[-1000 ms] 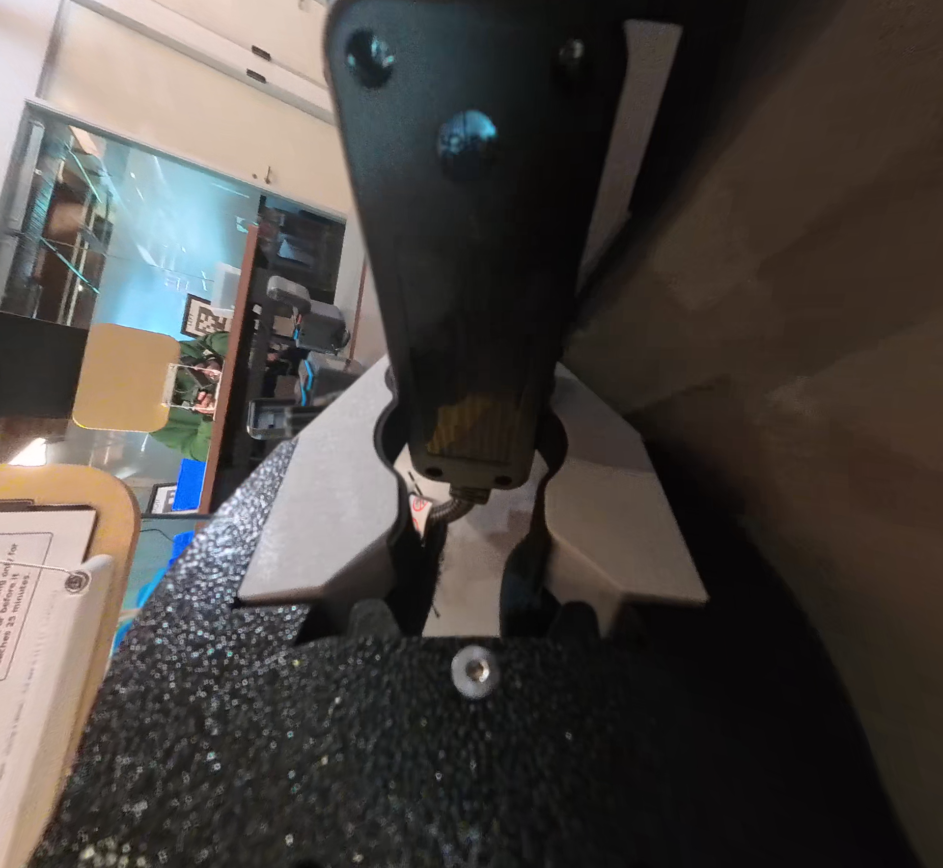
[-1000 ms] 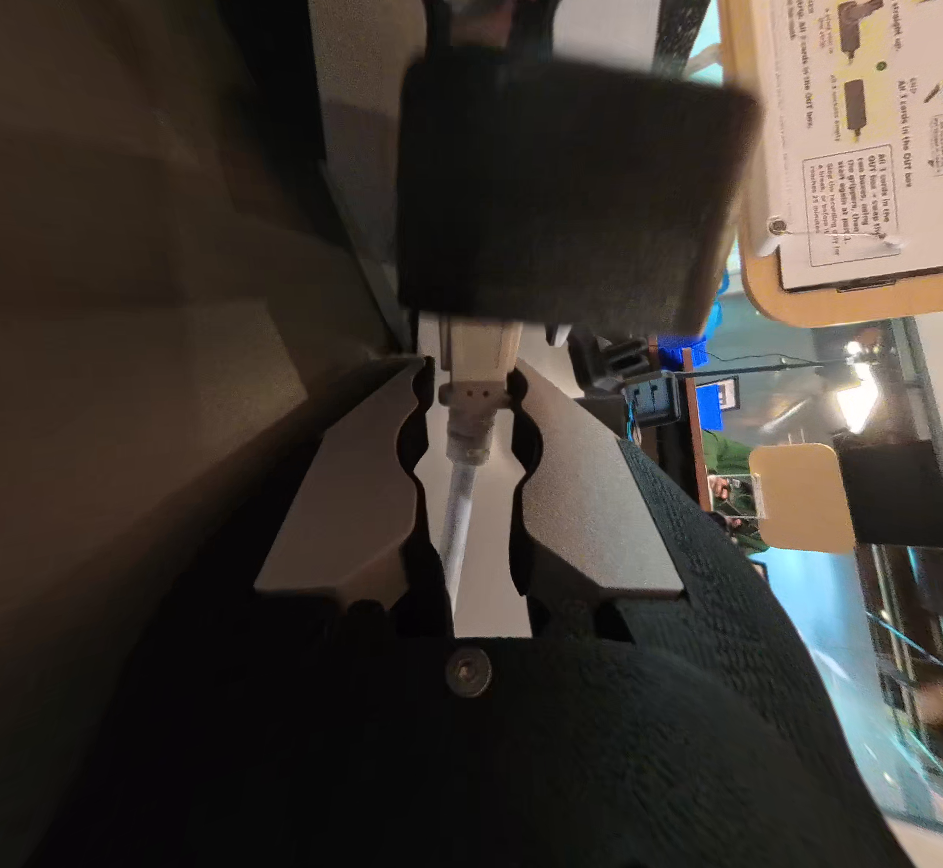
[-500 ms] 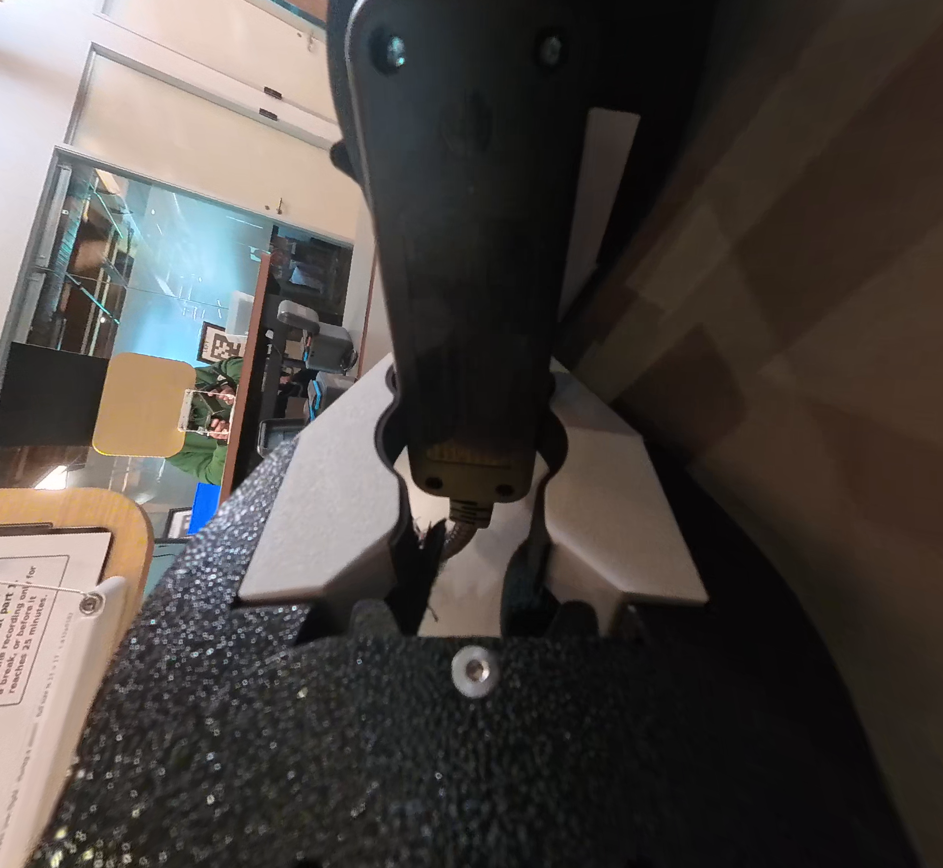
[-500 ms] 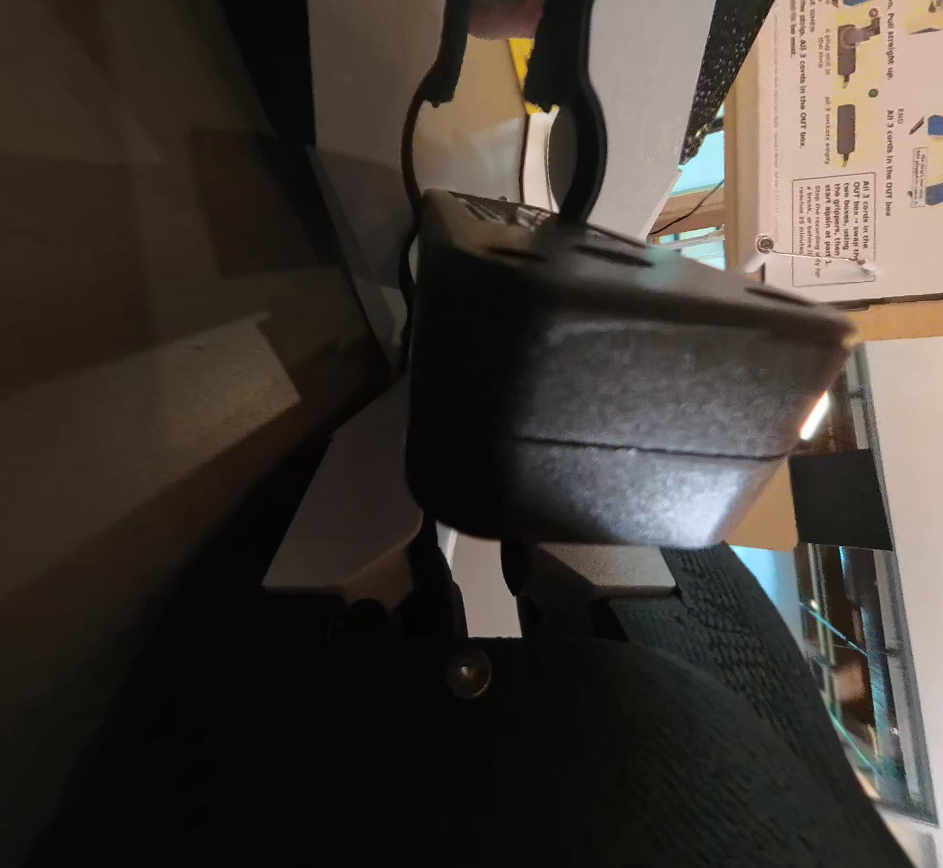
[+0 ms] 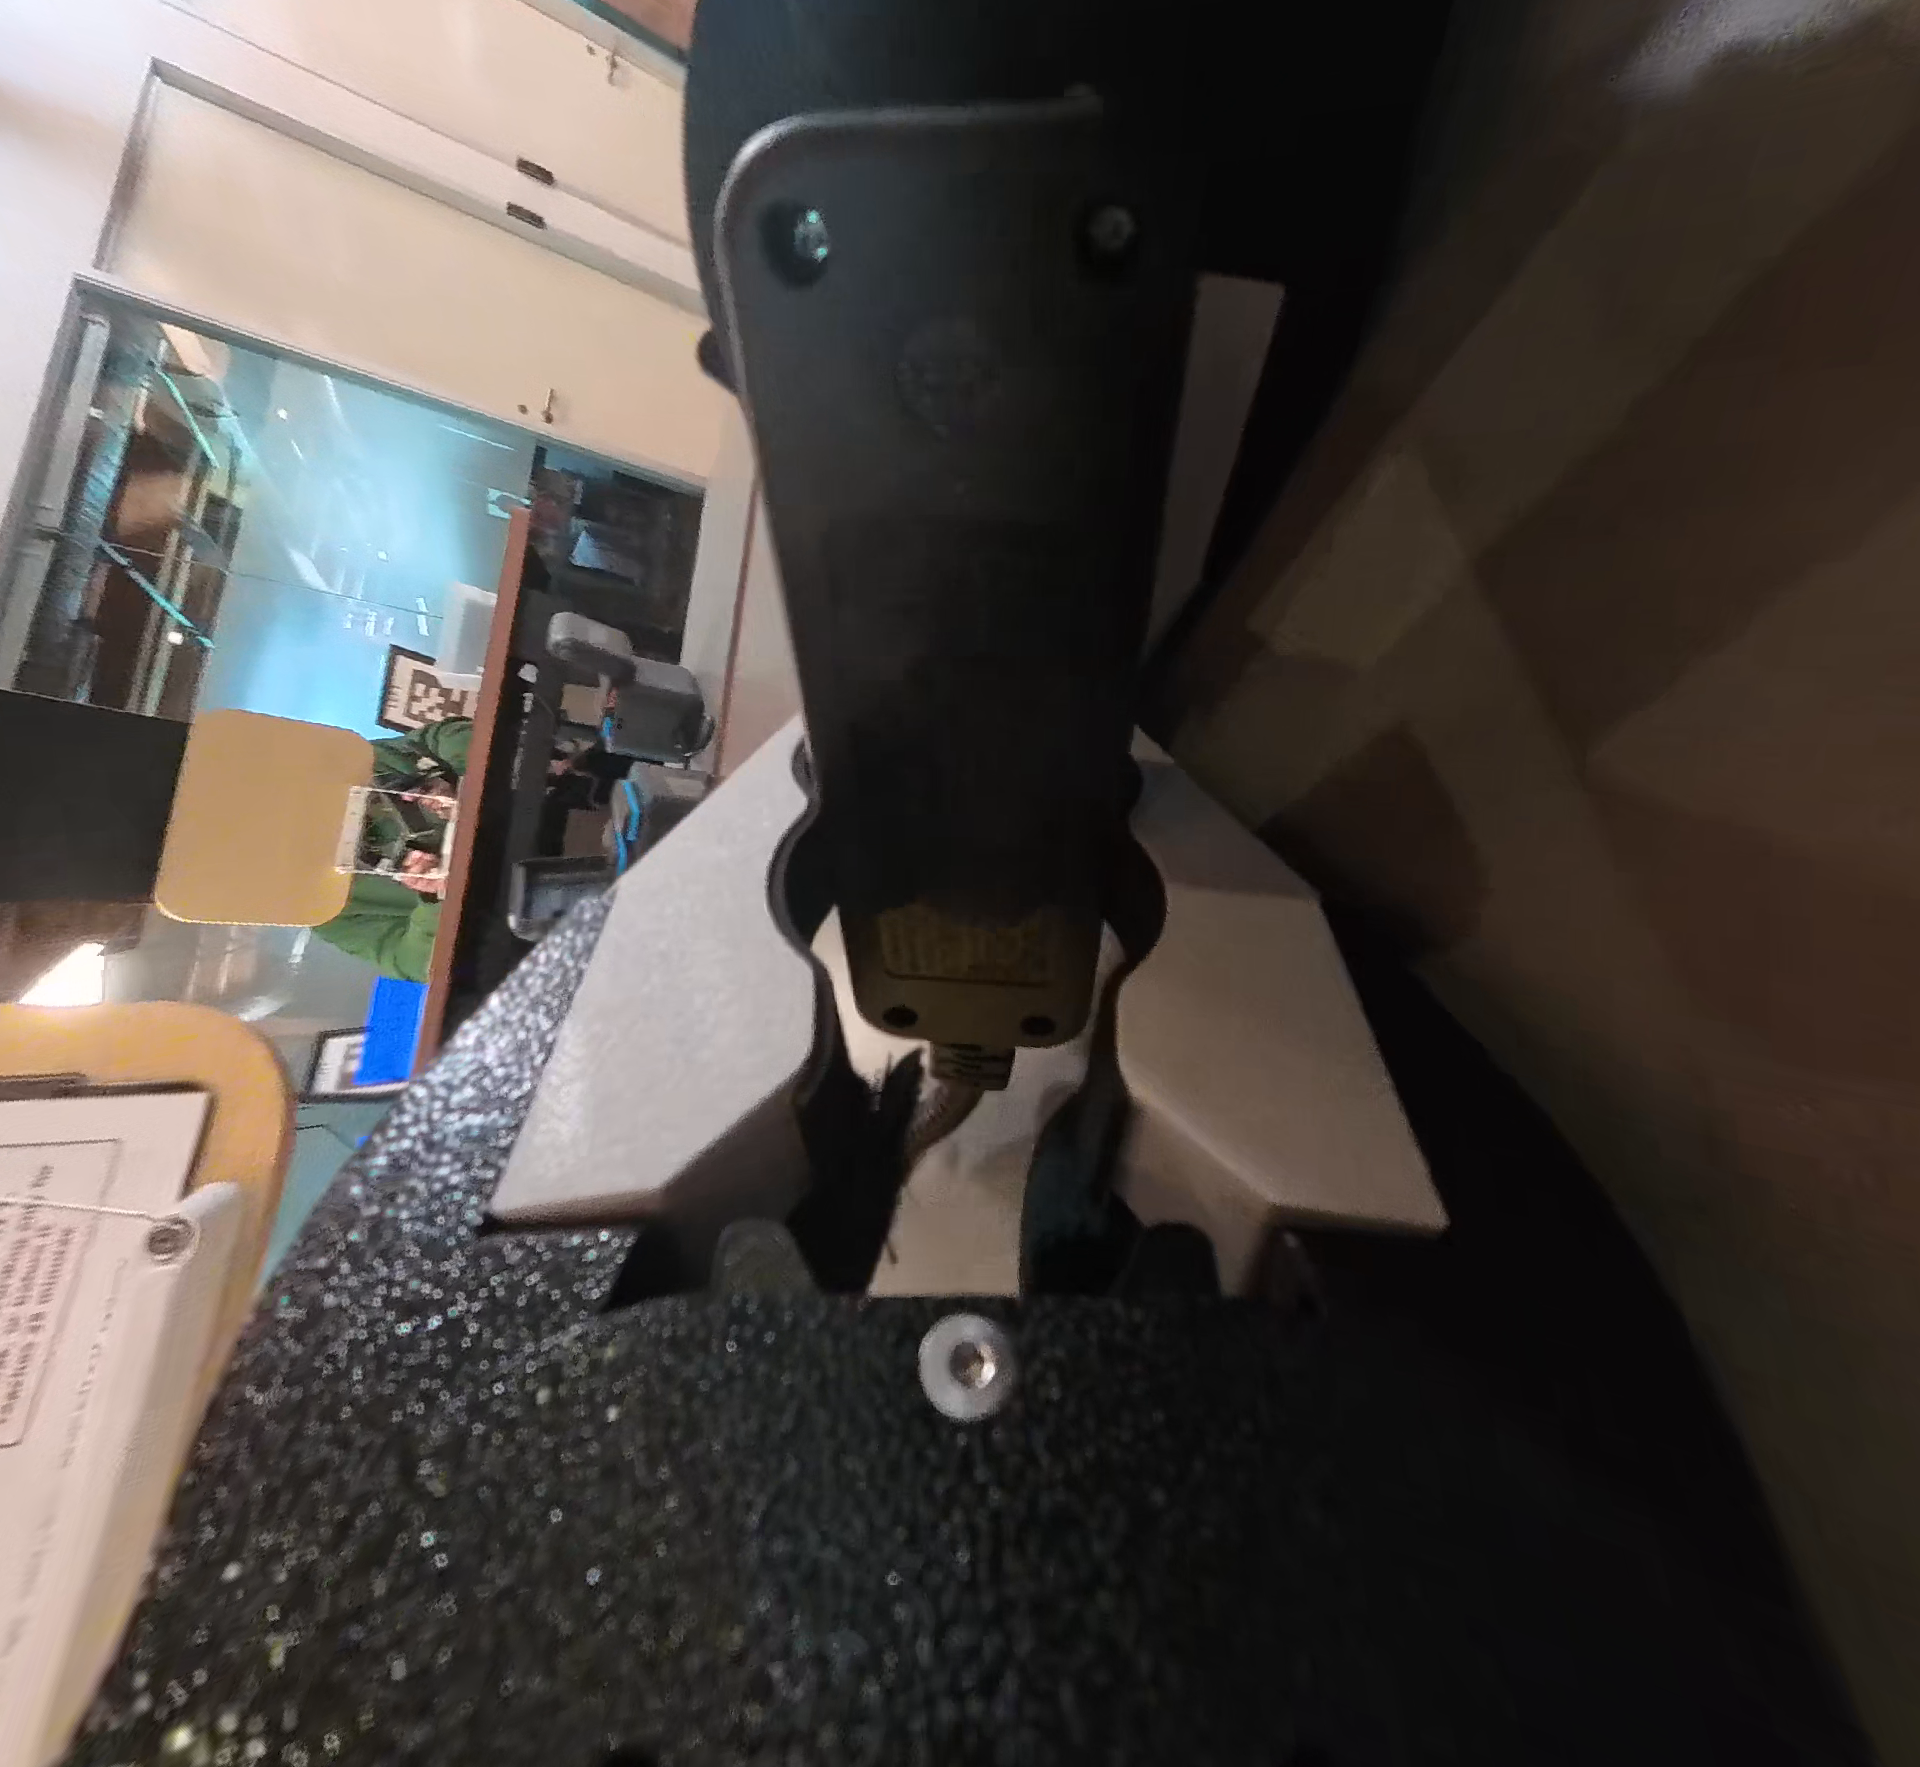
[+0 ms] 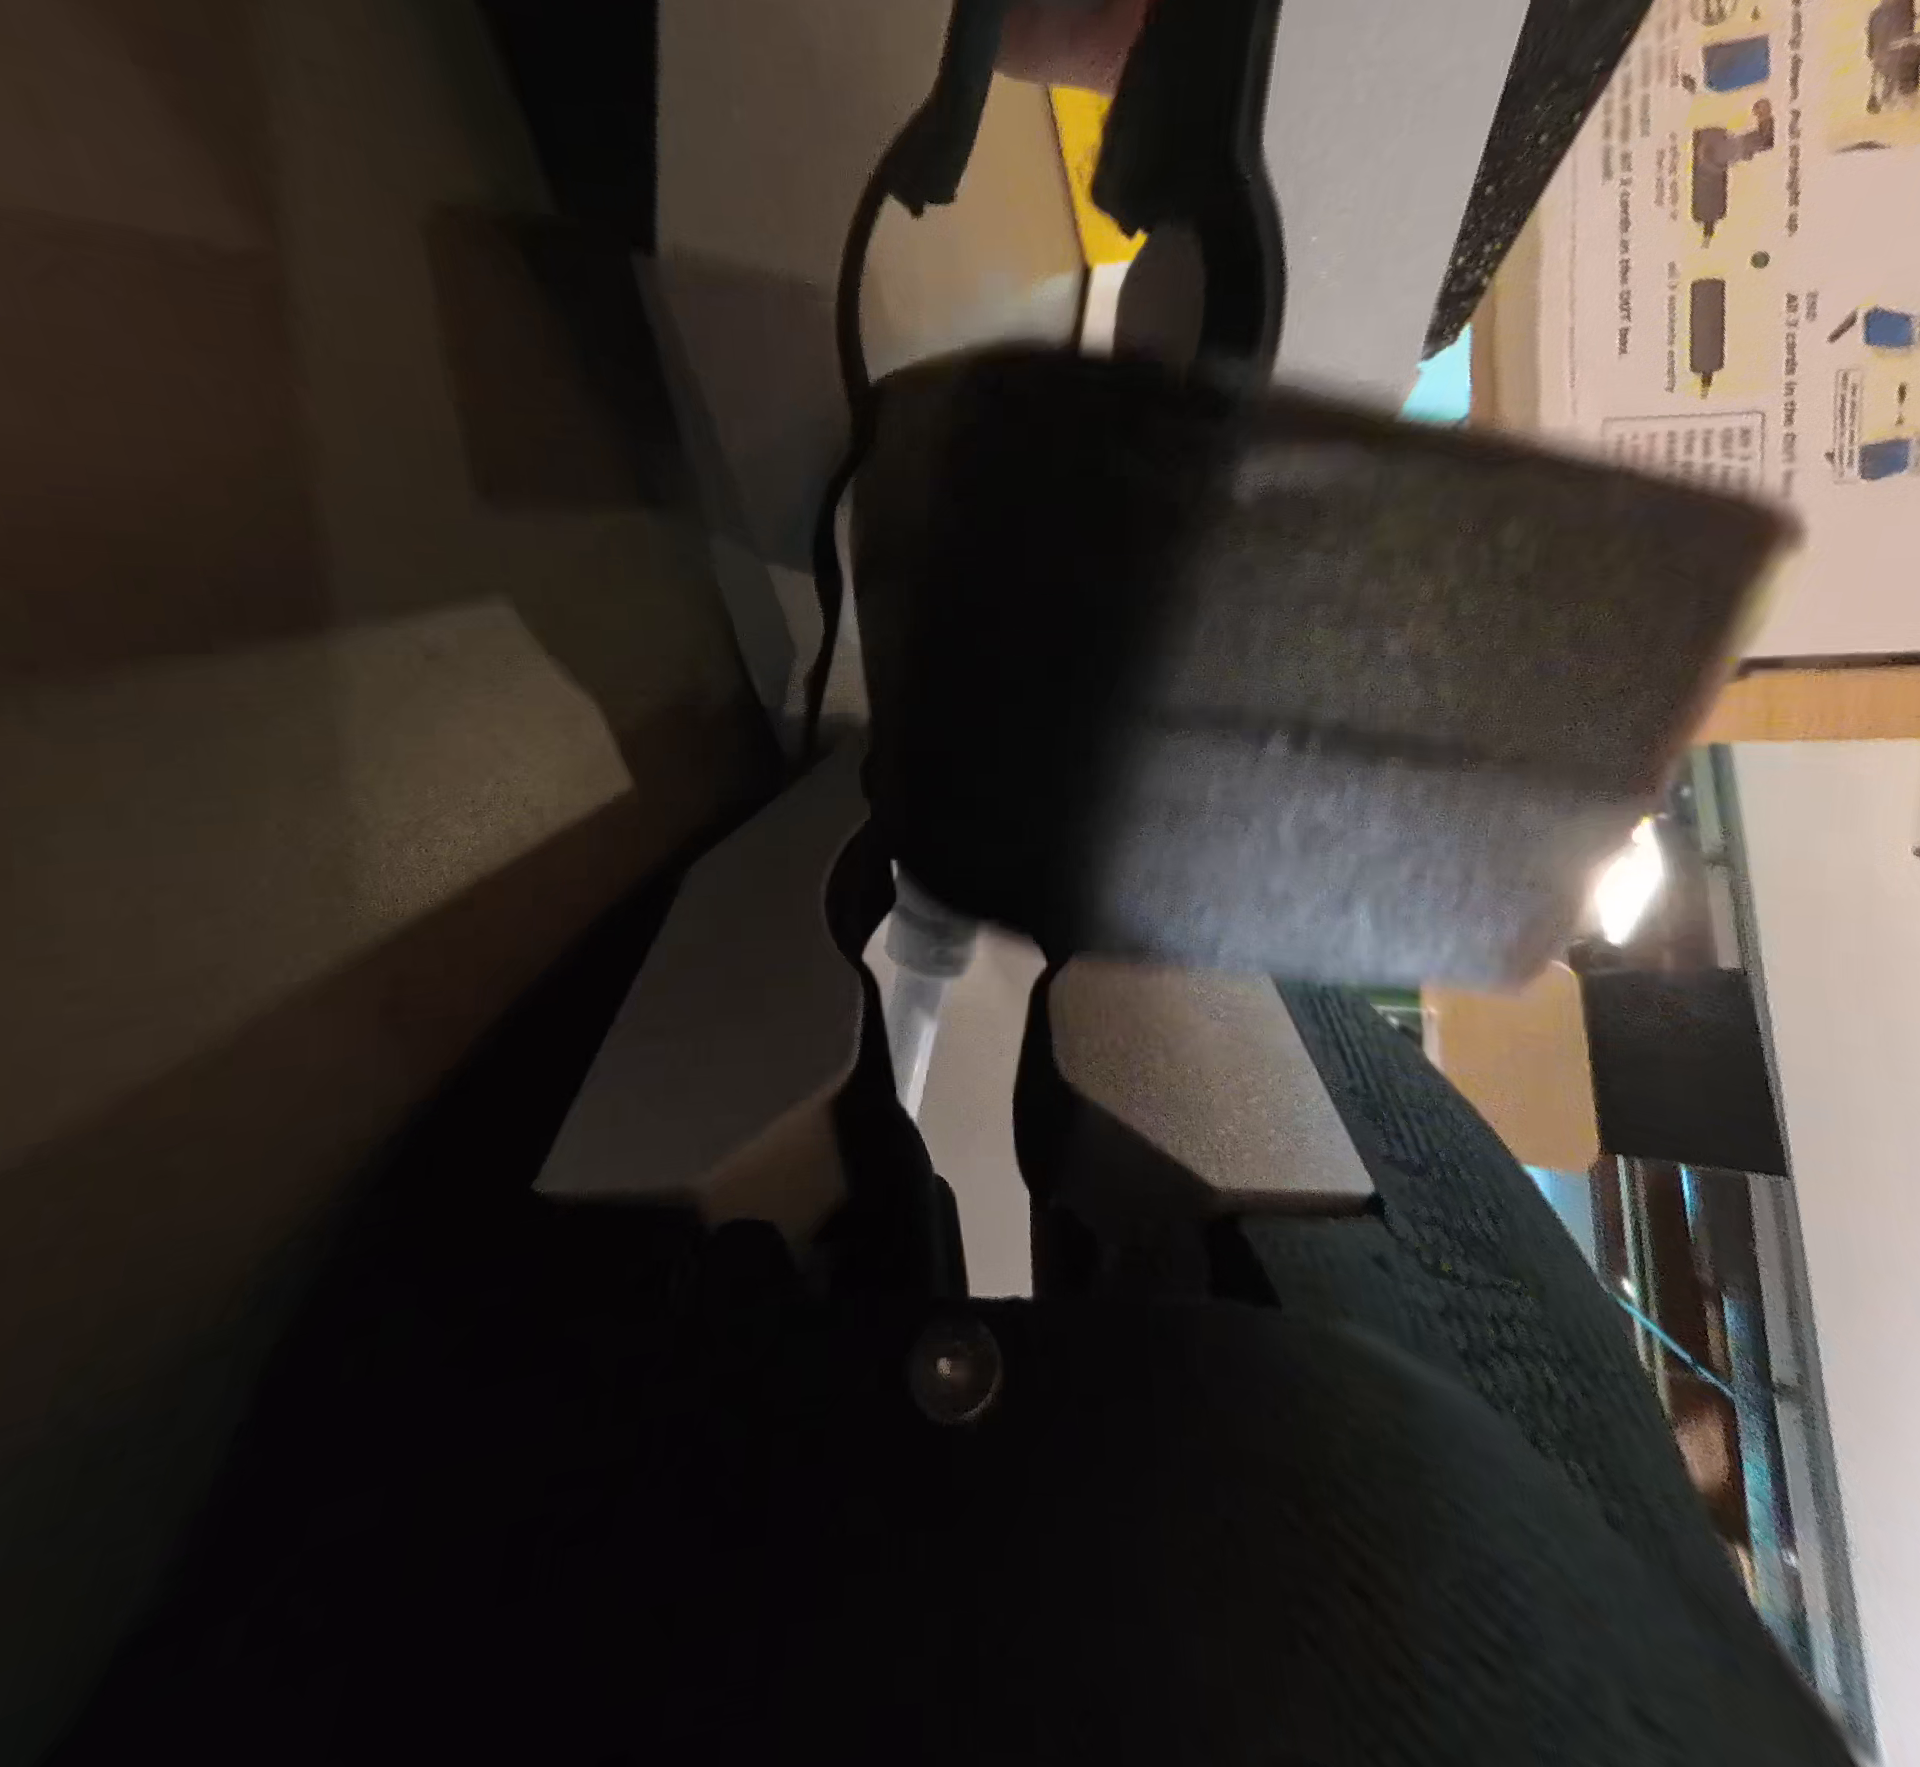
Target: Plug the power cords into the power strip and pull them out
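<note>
In the left wrist view my left gripper [image 5: 971, 834] is shut on the near end of a long black power strip [image 5: 956, 470]. The strip shows its screwed underside and points away from me. Its cord [image 5: 951, 1094] runs back between the grey fingers [image 5: 675, 1042]. In the right wrist view my right gripper [image 6: 945, 948] is shut on the white plug neck and cord [image 6: 920, 1011] of a black power adapter [image 6: 1299, 678]. The adapter is tilted and motion-blurred. The other gripper [image 6: 1049, 55] shows beyond it at the top edge. A thin black cable [image 6: 842, 470] hangs on the adapter's left.
An instruction sheet on a wooden board [image 6: 1766, 263] stands to the right of the adapter; it also shows in the left wrist view [image 5: 62, 1354] at lower left. A white surface [image 6: 810, 107] lies behind the adapter. A glass wall and a person in green [image 5: 405, 886] are far off.
The black adapter has swung from face-on to tilted in my right gripper. The power strip has shifted slightly lower in the left view, still gripped.
</note>
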`<state>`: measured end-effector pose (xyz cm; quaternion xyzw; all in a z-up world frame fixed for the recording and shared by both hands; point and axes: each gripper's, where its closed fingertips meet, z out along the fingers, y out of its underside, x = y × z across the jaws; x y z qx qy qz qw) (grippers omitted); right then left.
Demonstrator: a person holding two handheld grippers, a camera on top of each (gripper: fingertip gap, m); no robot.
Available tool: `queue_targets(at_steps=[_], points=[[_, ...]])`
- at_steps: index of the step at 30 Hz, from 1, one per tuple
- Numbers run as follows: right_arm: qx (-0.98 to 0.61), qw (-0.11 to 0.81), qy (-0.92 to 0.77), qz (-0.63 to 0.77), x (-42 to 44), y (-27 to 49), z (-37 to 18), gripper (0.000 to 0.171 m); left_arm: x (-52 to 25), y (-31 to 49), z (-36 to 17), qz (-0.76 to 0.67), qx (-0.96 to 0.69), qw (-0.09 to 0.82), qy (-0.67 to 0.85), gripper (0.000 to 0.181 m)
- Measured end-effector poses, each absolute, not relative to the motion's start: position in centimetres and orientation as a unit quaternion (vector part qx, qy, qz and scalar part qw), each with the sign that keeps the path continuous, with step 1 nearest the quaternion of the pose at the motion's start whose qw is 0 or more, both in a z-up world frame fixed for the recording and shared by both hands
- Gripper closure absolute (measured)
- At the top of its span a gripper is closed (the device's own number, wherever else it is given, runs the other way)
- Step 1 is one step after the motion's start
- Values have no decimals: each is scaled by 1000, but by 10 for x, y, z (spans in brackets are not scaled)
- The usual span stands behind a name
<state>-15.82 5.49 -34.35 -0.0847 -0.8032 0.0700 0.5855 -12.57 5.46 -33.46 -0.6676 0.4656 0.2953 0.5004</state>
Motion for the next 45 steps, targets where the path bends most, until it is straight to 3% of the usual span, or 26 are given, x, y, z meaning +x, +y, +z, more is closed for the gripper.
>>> queue_targets(at_steps=[1, 23, 34, 35, 36, 40, 45], points=[[-84, 582, -805, 76, -156, 54, -344, 154, -125, 54, -335, 288, -671, 501, 464, 130], [-119, 523, -821, 196, -129, 43, -343, 154, -113, 35, -336, 153, -699, 538, 446, 136], [-65, 577, -799, 157, -139, 47, -340, 152, -118, 40, -327, 237, -637, 560, 474, 133], [-65, 579, -795, 166, -139, 46, -337, 148, -118, 40, -327, 238, -637, 560, 474, 131], [-65, 593, -781, 184, -139, 44, -329, 132, -118, 40, -326, 238, -638, 561, 471, 128], [-87, 593, -771, 215, -139, 44, -321, 115, -122, 42, -321, 219, -646, 576, 450, 118], [-79, 605, -767, 199, -139, 48, -321, 113, -127, 43, -315, 200, -655, 592, 425, 103]])
